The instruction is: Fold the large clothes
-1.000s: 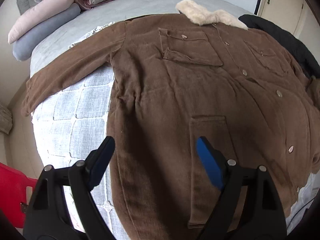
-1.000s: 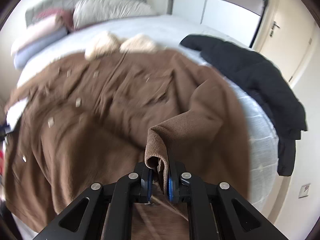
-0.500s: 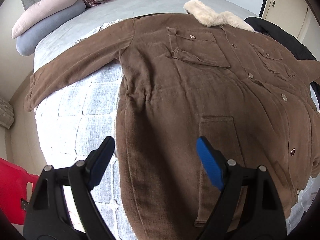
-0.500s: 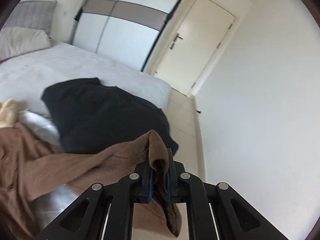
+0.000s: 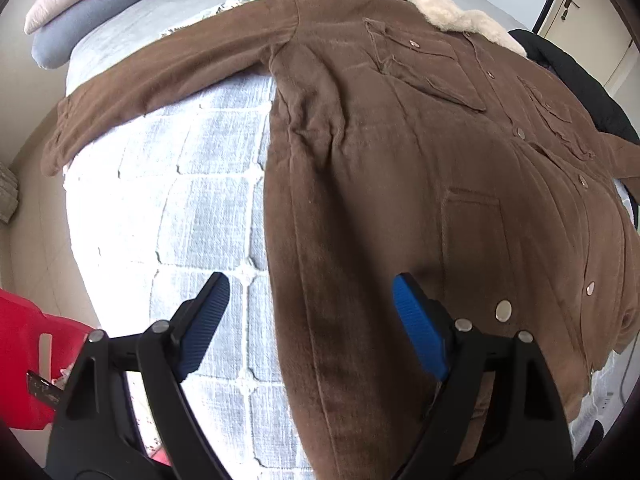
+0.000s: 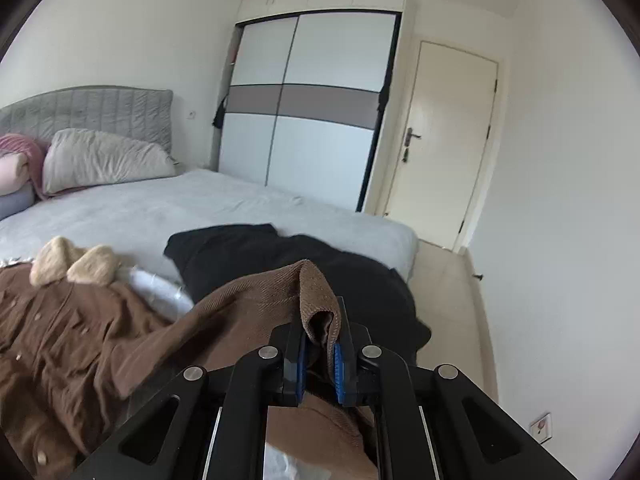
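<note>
Gripping the cuff of the coat's sleeve, my right gripper has its two pads clamped together on the bunched brown cloth, and it has swung since a second ago: then the sleeve was drawn across the coat's front, now it is lifted out to the right, over the black jacket, with the wardrobe and door ahead. I judge this as straightening the sleeve out flat before any fold, so folding proper has hardly begun. My left gripper hangs with its fingers wide apart and nothing between them, above the near left edge of the brown coat, one finger over the white quilt. Beyond, the coat lies face up on the bed, left sleeve stretched out left, fleece collar at the far end.
</note>
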Action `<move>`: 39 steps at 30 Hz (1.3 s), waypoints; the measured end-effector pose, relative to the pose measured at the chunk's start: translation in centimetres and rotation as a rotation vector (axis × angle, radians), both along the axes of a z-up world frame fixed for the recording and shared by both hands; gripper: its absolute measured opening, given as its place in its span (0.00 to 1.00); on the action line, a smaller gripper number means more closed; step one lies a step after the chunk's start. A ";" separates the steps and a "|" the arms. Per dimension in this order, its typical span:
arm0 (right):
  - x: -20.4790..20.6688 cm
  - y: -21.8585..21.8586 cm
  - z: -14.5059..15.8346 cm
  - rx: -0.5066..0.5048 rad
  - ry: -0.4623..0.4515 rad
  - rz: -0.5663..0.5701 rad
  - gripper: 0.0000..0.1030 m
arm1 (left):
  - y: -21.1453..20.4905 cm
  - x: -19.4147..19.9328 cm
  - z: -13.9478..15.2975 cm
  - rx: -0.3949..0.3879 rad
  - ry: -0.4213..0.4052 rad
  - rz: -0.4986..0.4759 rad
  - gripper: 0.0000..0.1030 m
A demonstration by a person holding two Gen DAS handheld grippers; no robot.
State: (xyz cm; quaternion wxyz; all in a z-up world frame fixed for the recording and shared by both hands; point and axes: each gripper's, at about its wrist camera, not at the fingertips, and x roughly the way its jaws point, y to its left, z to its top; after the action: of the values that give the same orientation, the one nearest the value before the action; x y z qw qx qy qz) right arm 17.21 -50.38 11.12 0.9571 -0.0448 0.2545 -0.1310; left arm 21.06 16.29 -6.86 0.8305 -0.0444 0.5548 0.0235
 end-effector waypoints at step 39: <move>-7.4 17.3 -13.9 0.547 0.539 0.498 0.16 | -1.3 -13.5 2.1 -0.580 -0.064 -0.149 0.22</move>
State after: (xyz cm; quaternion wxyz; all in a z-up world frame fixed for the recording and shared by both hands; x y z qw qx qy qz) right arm 9.78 -33.08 -2.75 0.8357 0.1172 0.5013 0.1912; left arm 7.51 14.95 -4.79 0.7996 -0.2399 0.5136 -0.1984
